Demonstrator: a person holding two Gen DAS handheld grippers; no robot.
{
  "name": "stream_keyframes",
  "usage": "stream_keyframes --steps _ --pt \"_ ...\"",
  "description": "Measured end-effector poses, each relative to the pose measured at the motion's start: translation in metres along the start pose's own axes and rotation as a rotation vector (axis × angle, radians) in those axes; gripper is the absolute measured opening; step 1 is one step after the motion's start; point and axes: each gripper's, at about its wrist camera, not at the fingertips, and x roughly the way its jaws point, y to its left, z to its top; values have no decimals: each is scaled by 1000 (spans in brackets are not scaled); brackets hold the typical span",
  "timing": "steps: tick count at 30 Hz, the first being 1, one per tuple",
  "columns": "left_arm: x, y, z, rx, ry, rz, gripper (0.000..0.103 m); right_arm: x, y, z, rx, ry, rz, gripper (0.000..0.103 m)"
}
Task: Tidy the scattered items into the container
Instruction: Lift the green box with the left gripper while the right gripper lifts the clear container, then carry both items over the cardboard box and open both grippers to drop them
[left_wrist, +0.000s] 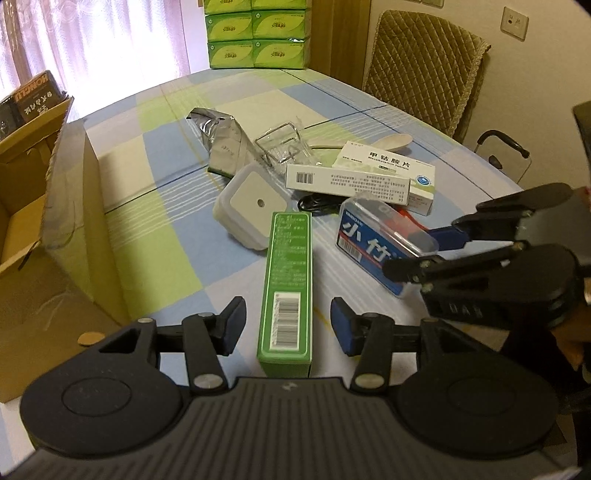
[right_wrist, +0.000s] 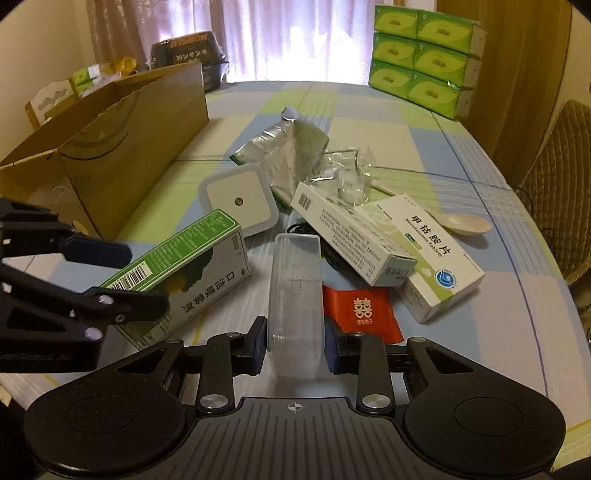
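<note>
- Where the checked tablecloth carries the clutter, the open cardboard box stands at the left edge, its long wall parallel to the pile and its interior largely hidden.
- Stacked green tissue packs occupy the far end of the table; a quilted chair stands at the far right side.
- Green carton: lies flat, long axis pointing away along the left gripper's line of sight, barcode end nearest. The left jaws stand wide apart, one on either side of this end, with a clear gap on both sides; nothing is held.
- Clear plastic case: set on edge, long axis pointing away from the right gripper. The right jaws are closed in against its two sides, both pads touching the near end.
- Two white medicine boxes lie crossed just beyond and right of the case, one over the other.
- White square night light lies between the carton's far end and a silver foil pouch.
- Red packet lies flat beside the case, touching it.
- Plastic spoon lies behind the medicine boxes.
</note>
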Motion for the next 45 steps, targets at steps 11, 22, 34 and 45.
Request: stream_keyframes --steps 11,22,34,45 --pt "22 -2 13 41 45 10 37 13 -3 7 -24 -10 12 53" --pt "14 -6 9 33 33 17 25 0 -5 1 -49 -53 4 33" --pt "-33 -2 23 2 -52 34 25 -35 0 17 -49 -126 7 33" --pt "-110 68 44 -63 -173 169 25 -55 52 91 -96 -243 119 33"
